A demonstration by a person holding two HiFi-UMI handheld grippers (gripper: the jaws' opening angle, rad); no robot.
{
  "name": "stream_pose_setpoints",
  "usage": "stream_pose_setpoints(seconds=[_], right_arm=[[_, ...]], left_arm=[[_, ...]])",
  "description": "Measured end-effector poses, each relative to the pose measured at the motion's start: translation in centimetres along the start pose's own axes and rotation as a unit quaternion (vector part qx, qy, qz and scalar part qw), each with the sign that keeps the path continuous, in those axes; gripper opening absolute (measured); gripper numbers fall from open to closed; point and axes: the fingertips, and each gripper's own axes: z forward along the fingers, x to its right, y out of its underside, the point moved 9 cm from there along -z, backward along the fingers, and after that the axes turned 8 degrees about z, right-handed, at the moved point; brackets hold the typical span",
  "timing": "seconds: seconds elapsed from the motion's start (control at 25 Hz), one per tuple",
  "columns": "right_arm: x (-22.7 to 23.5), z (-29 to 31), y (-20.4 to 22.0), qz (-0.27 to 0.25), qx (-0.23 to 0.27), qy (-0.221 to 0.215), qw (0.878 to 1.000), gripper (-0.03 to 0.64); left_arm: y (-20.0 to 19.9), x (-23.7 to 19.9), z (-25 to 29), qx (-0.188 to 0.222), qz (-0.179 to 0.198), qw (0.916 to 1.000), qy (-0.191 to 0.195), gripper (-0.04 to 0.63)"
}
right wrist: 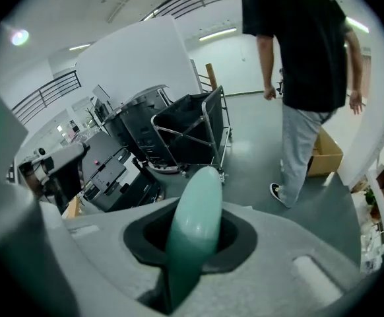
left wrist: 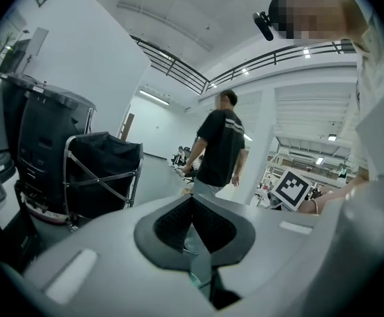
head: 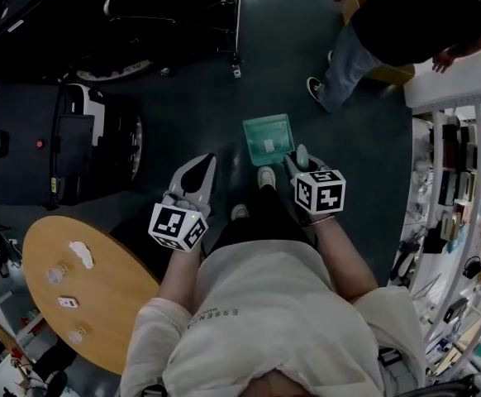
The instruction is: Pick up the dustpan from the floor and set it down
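At the near left stands one round wooden bench [head: 116, 292] carrying four small things (a white scrap and three pale or clear bits, too small to name). Beyond it, at the far left, sits one black cart [head: 59, 147] of equipment. Next come the left tongs [head: 205, 164], clenched on nothing. Their own view shows the two dark pads meeting with no object between them. They hang idle over the floor [head: 364, 131], just left of the wearer's two shoes.

Right of the middle is the single teal dustpan [head: 268, 139], its pan pointing away from the wearer, just beyond the feet. Its rounded handle [right wrist: 193, 220] runs back into the right tongs [head: 297, 162], which grasp it, the handle standing up between the pads in that gripper's view. So the grab looks done, as I judge it. From above I cannot tell whether the pan hangs clear of the floor or touches it. What is left is to bring the dustpan to rest and let go of the handle.

At the far right one other person [head: 406, 23], in a dark top and jeans, stands well apart from the dustpan and beside one cardboard box [right wrist: 327, 156]. One crowded set of shelves [head: 464, 180] runs down the right edge.

The count comes to one dustpan, two tongs and two people (the wearer included).
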Motion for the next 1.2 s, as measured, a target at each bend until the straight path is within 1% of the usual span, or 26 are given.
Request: stream_pose_setpoints(seconds=[0.12,0.32,0.52,0.68,0.76,0.88,1.0,1.12,1.2], right_arm=[[1.3,2.8,-1.7,0.005,-0.006,0.001,1.000,0.049],[3.8,7.7,-4.2,0.016,-0.022,0.004,1.000,0.049],[6.7,13.6,-5.4,0.023,-0.037,0.003,0.999,0.049],[8.8,17.9,-5.0,0.018,-0.051,0.001,0.999,0.048],[9.5,19.6,-4.5,0.019,-0.054,0.000,0.998,0.049],[10.5,21.6,-3.7,0.029,-0.051,0.002,0.998,0.049],[11.4,23.1,-2.8,0.042,-0.047,0.007,0.998,0.049],[12.0,23.7,-2.0,0.048,-0.041,0.018,0.998,0.048],[12.1,23.7,-1.8,0.040,-0.037,0.027,0.998,0.049]], left_arm=[[-0.3,-0.7,2.9,0.000,-0.001,1.0000,0.002,0.017],[-0.2,-2.5,7.7,0.000,-0.013,0.9999,-0.006,0.017],[1.8,-4.7,11.7,-0.004,-0.025,0.9994,-0.024,0.017],[5.0,-5.3,14.3,-0.025,-0.023,0.9991,-0.026,0.017],[6.9,-5.6,15.2,-0.032,-0.029,0.9987,-0.028,0.017],[9.4,-6.0,16.2,-0.040,-0.038,0.9981,-0.028,0.017],[11.7,-6.4,16.6,-0.046,-0.038,0.9979,-0.025,0.017],[12.3,-6.6,16.4,-0.056,-0.038,0.9973,-0.028,0.017],[12.4,-6.7,16.1,-0.056,-0.036,0.9974,-0.029,0.017]])
